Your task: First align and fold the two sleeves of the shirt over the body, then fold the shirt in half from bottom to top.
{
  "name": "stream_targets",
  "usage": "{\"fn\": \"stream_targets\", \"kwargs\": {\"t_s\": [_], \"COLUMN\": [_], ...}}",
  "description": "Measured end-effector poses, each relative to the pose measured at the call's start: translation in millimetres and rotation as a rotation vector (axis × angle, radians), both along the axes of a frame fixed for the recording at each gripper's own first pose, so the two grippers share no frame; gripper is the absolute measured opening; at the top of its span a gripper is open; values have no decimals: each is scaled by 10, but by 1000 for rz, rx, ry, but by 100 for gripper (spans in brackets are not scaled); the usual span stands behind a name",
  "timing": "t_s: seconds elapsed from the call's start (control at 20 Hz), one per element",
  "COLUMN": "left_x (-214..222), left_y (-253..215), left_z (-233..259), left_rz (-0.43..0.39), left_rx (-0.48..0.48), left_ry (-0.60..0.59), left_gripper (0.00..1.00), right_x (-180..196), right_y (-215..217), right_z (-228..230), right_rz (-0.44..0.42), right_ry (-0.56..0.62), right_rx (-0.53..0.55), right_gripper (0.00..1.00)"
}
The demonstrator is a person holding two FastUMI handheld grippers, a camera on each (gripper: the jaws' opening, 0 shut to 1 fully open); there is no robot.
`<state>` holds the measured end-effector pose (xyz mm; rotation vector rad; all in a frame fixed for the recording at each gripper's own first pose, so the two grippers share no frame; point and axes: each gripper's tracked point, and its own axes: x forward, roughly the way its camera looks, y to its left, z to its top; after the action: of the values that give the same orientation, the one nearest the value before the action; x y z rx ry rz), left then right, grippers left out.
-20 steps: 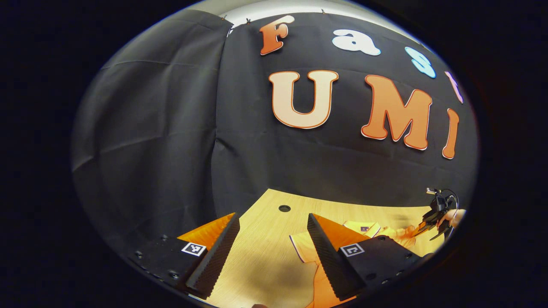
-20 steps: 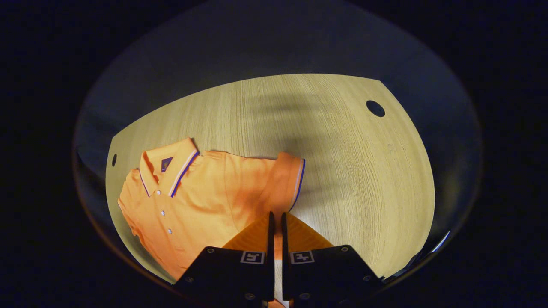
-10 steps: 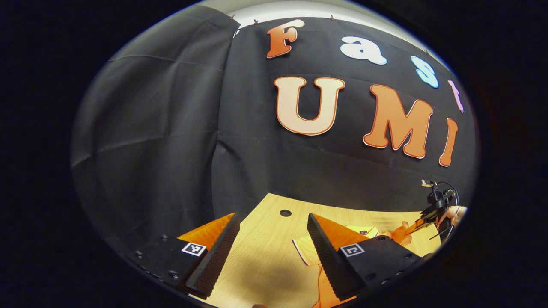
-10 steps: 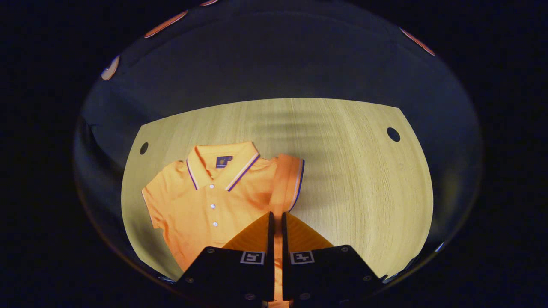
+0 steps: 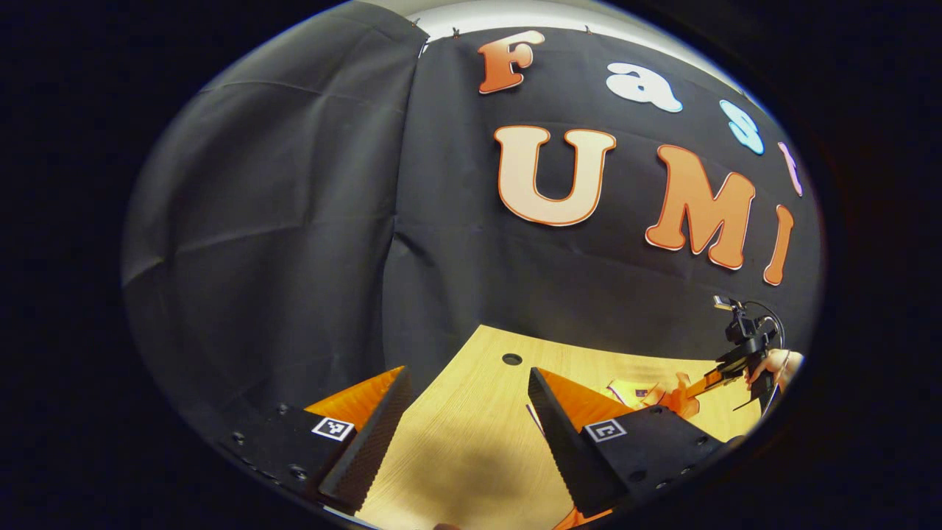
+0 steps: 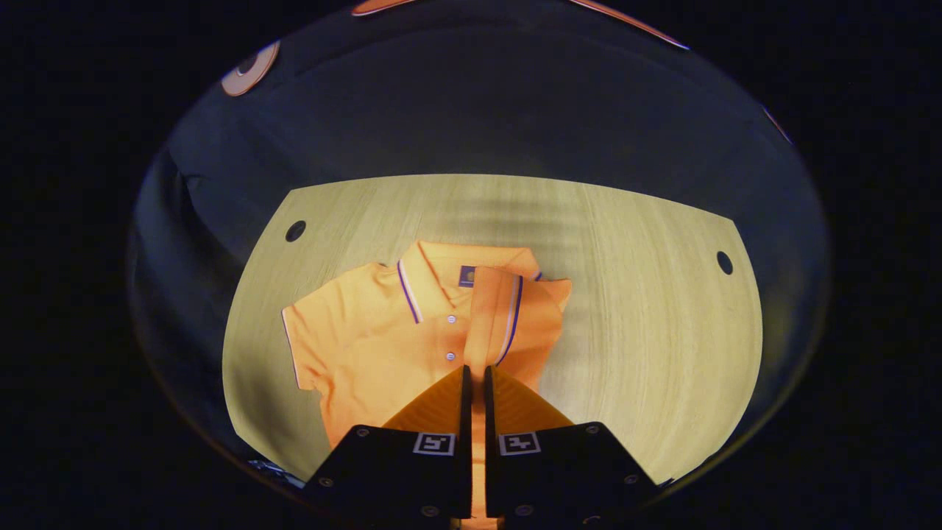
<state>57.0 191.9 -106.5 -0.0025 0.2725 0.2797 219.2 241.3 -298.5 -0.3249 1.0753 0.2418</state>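
An orange polo shirt with striped collar and cuffs lies front-up on the wooden table. My right gripper is shut on the shirt's right-hand sleeve, which is lifted and drawn over the button placket, its striped cuff near the collar. The other sleeve lies flat at the left. In the left gripper view my left gripper is open above bare table, left of the shirt. The right gripper and a hand show far off at the right, holding cloth.
Black cloth walls close the booth behind the table. Round cable holes sit near the table's back corners, one also in the left gripper view as a hole. Bare wood spreads right of the shirt.
My right gripper has carried the sleeve leftward across the shirt, from its outer edge to over the placket and collar. The left gripper has drifted slightly left, staying open.
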Motion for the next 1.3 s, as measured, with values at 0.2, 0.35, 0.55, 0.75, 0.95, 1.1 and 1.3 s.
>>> {"fn": "stream_targets", "kwargs": {"t_s": [0.2,0.35,0.55,0.75,0.95,1.1,1.3], "left_x": [6,46,99,195,306,402,633], "left_y": [58,21,-64,-235,-402,-549,-849], "left_z": [-116,-183,-319,-381,-526,-690,-977], "left_rz": [5,-1,-15,-39,-54,-70,-140], "left_rx": [3,-1,-5,-15,-33,-54,-126], "left_ry": [29,49,76,101,135,171,250], "left_gripper": [98,98,98,98,98,98,98], "right_x": [-134,-172,-227,-215,-169,-71,-44], "right_y": [255,327,602,646,596,433,216], "right_z": [-204,-264,-308,-239,-87,193,613], "right_rz": [39,55,48,88,90,83,70], "right_ry": [50,65,99,65,3,-87,-223], "right_rx": [30,42,156,176,194,190,177], "right_gripper": [8,8,19,56,99,99,99]}}
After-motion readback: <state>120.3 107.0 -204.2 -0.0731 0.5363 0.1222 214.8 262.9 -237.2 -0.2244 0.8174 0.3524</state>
